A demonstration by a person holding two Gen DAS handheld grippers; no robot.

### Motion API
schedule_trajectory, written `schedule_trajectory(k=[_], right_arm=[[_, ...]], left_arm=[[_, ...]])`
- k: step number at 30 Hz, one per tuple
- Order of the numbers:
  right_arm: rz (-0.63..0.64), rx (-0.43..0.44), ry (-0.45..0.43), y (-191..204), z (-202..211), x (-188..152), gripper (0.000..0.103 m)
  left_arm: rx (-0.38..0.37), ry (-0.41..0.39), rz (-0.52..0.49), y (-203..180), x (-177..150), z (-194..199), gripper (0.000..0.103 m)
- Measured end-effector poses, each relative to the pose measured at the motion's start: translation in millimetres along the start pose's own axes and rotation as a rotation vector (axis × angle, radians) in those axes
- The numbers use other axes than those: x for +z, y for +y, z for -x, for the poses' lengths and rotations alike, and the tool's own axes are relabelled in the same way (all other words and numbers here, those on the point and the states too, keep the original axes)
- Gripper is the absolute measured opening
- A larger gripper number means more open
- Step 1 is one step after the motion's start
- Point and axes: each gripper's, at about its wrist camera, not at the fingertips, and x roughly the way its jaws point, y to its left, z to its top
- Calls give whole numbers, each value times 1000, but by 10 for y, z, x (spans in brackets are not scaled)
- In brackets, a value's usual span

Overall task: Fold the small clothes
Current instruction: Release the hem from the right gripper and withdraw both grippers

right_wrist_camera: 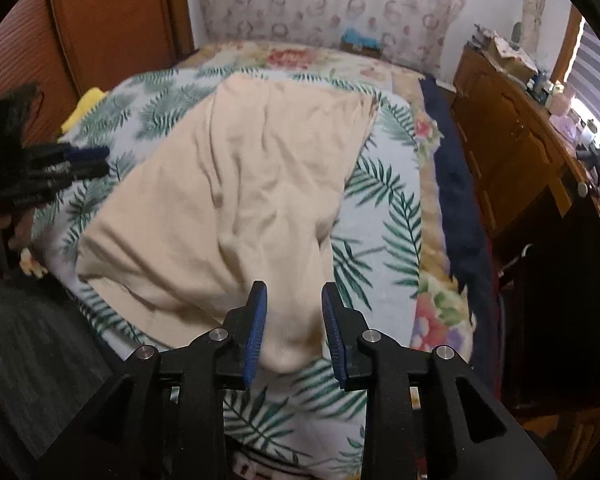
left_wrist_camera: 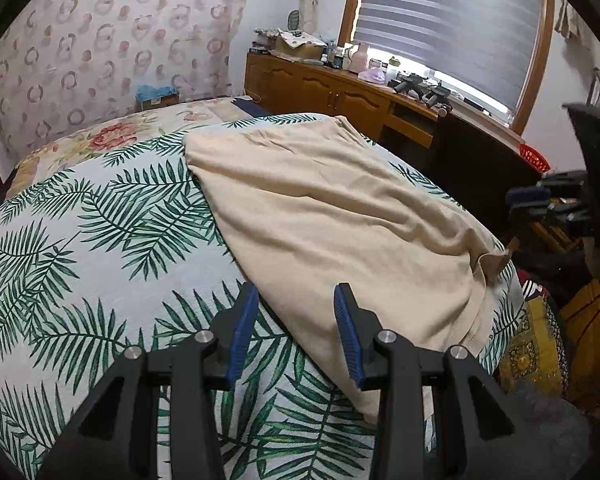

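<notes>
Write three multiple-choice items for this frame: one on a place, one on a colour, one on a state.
1. Where does the beige garment lie?
A. on the palm-leaf bedspread
B. on the wooden dresser
C. on the floor

2. What colour are the pads on the left gripper fingers?
A. red
B. blue
C. white

3. How is the right gripper?
A. shut on the garment
B. out of view
C. open, garment between its fingers

Key: 1 A, leaf print shows around the cloth; 2 B, both pads are blue; 3 C, gaps show beside the cloth.
</notes>
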Motion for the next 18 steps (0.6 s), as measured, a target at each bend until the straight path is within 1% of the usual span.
schedule_trajectory(k=[3, 4, 6, 10, 14, 18], right_arm=[[1, 12, -52, -11, 109, 75, 34], [-2, 2, -75, -18, 147, 98, 37], [-20, -15, -93, -38, 125, 130, 38], [-42, -11, -78, -37, -114, 132, 41], [-47, 4, -47, -8, -396, 88, 42], [-69, -1, -44, -35, -550, 34, 43]], left_arm=[[-4, 13, -3, -37, 3, -53, 38], [-5, 16, -5, -51, 2, -68, 38], [-8, 25, -14, -83, 4, -99, 38], [-14, 41, -27, -126, -9, -129, 38], [-12, 57, -24, -134, -33, -172, 38], [-11, 72, -30, -155, -52, -211, 38]])
